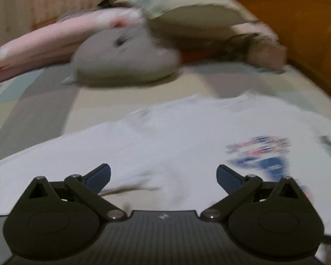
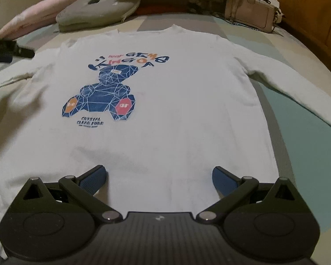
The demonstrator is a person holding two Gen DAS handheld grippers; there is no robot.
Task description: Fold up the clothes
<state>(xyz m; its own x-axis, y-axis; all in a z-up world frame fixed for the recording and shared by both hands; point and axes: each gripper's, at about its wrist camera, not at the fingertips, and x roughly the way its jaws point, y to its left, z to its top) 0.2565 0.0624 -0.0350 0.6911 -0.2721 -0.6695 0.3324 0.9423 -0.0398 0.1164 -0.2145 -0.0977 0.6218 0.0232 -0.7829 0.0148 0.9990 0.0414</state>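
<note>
Our white shirt [image 2: 165, 114] lies flat, print up, on the bed [image 2: 302, 119]. Both the left claw [image 1: 163, 174] and the right claw [image 2: 158, 176] are spread wide, grasping nothing. We may pinch only one layer, so the fold drags crooked. Only the right view shows both sleeves and the handbag [image 2: 251, 15]; the left view is blurred.

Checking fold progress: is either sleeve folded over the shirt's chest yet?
No, both sleeves of the white shirt lie spread outward on the bed.
</note>
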